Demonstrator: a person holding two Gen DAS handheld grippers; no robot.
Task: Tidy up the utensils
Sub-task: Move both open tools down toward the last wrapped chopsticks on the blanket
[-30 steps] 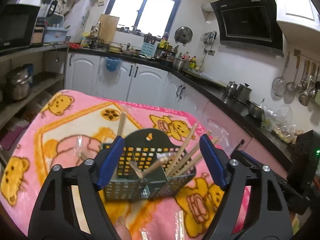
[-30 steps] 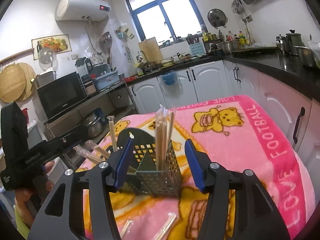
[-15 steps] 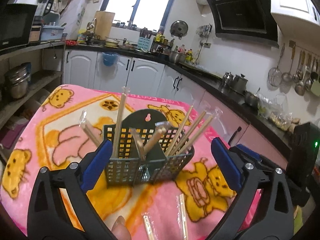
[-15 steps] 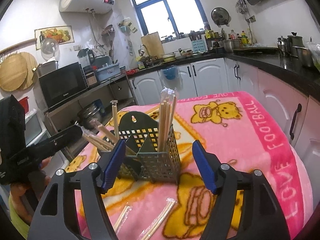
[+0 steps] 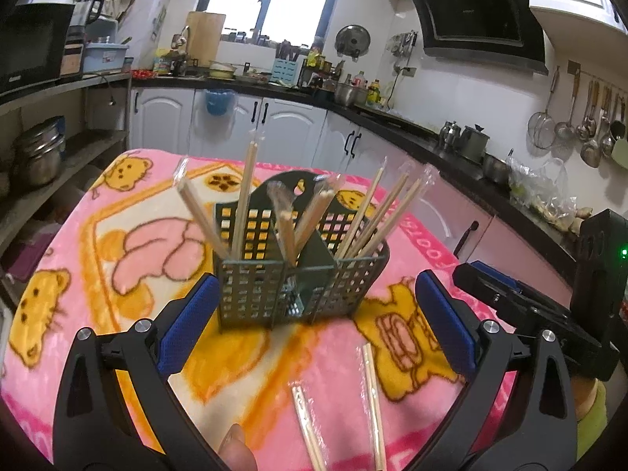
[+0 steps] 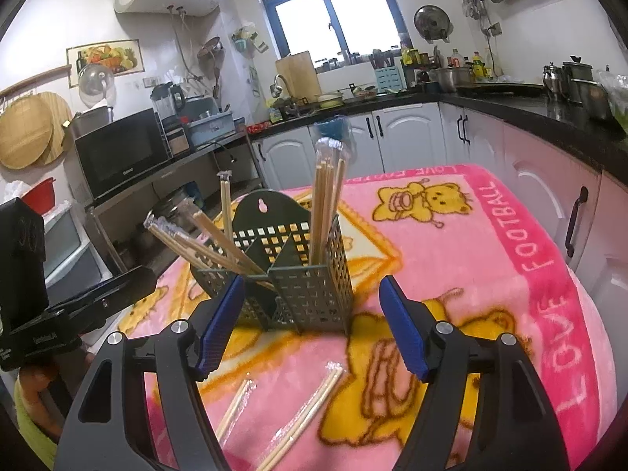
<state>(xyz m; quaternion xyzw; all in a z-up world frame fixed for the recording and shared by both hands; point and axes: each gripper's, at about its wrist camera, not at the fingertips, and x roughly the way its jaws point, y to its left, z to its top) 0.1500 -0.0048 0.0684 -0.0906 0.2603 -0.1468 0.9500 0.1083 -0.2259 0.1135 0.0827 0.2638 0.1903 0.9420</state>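
Dark green perforated plastic utensil caddy [image 5: 298,274] stands upright about mid-table on the pink cartoon-bear fleece blanket [image 5: 129,243] covering the table. Three compartments visible. Wrapped bamboo chopstick pairs [image 5: 376,216] lean out of all three, splayed at different angles; in the right wrist view one bundle [image 6: 325,204] stands nearly vertical in the near-right compartment.

Two loose wrapped chopstick pairs [image 6: 302,416] lie flat on the blanket between the caddy and the near edge, a second pair [image 6: 233,404] just to their left. Those look like the remaining work.

Left gripper [image 5: 314,325]: jaws wide apart, nothing between them, just short of the caddy. Right gripper [image 6: 310,325]: jaws also apart and empty, same standoff, the loose pairs just below it.

Risks:
- Caddy is light, top-heavy with leaning sticks and sits on soft fleece; a nudge from either finger could tip it.
- Thin sticks flat on pile: fingers may snag the blanket or pinch only the slick film wrapper.
- Insertion could foul on the splayed sticks already in there.
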